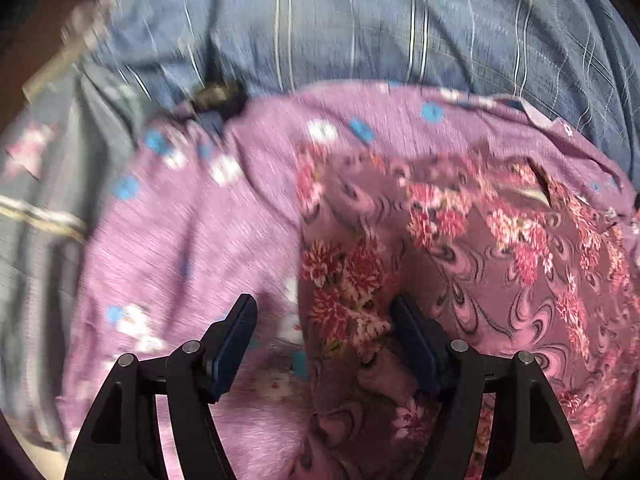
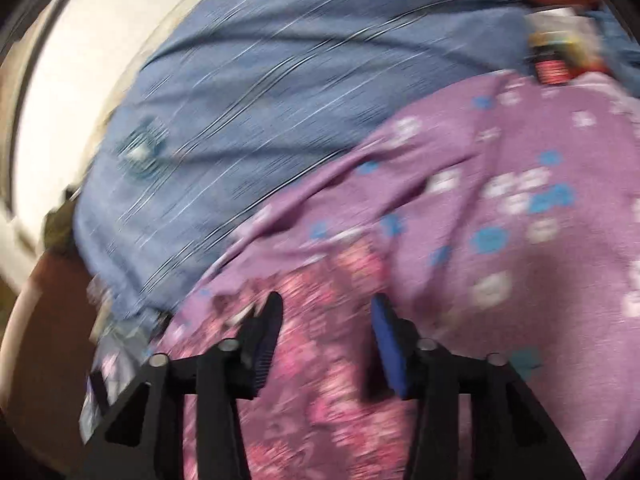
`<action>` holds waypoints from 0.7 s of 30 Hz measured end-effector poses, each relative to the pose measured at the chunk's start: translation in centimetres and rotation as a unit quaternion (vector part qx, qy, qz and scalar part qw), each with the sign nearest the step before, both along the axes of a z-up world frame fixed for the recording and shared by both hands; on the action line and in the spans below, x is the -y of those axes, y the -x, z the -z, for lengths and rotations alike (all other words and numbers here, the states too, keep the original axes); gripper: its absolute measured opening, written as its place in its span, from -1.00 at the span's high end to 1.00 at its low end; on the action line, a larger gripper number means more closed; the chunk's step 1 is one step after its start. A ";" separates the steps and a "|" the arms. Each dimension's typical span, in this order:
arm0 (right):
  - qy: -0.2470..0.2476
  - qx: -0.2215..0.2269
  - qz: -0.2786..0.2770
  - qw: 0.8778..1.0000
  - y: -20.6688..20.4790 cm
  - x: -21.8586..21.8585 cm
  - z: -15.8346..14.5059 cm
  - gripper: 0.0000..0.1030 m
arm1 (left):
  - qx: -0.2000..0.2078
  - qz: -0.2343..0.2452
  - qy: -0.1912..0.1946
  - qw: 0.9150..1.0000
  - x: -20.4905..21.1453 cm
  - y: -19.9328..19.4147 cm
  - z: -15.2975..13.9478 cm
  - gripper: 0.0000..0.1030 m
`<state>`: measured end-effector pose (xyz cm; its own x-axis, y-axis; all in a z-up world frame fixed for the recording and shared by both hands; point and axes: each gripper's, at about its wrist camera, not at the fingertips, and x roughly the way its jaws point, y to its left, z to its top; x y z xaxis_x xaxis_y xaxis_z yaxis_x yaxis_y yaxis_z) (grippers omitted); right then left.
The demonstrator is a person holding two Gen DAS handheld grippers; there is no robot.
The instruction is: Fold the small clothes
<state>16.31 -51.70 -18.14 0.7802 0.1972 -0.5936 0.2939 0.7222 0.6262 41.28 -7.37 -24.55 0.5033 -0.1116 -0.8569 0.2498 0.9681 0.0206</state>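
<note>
My left claw (image 1: 324, 320) stands wide open above the clothes, and its two dark blue pads press on nothing. A raised fold of the flowered garment (image 1: 460, 248), the mauve one printed with red and pink blooms and dark swirls, lies between the fingers and brushes the inner side of the one on the right of the picture; whether that pad truly touches the cloth I cannot tell through the blur. That garment lies on top of a lighter purple cloth (image 1: 192, 248) dotted with blue and white flowers, which spreads out to the left and behind it. Both rest on a blue striped bedsheet (image 1: 320, 28) that fills the far part of the left view. My right claw (image 2: 326, 316) is partly open, its pads apart with nothing pinched between them, and it hangs over the same flowered garment (image 2: 320, 380), which runs down between the fingers in the blurred right view. The purple cloth (image 2: 500, 220) spreads to the right of it, and the bedsheet (image 2: 260, 100) lies beyond, reaching a pale wall (image 2: 92, 80) at the upper left.
</note>
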 end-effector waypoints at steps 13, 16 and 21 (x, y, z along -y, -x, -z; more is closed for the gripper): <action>0.013 -0.055 -0.115 0.992 -2.5 -4.7 2.1 0.41 | -0.030 0.035 0.016 0.999 1.9 0.6 2.2 -0.46; 0.012 -0.091 -0.153 0.984 -3.4 -6.5 4.3 0.45 | -0.035 0.035 0.045 0.998 0.6 0.6 2.1 -0.45; -0.022 -0.050 -0.152 0.987 -0.6 -5.3 2.6 0.29 | -0.022 -0.003 0.124 0.992 -4.5 2.0 -0.4 -0.42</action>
<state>16.89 -46.44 -20.69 0.6198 0.4394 -0.6502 0.1300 0.7596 0.6372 39.29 -2.90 -24.14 0.4675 -0.3190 -0.8244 0.2385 0.9435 -0.2299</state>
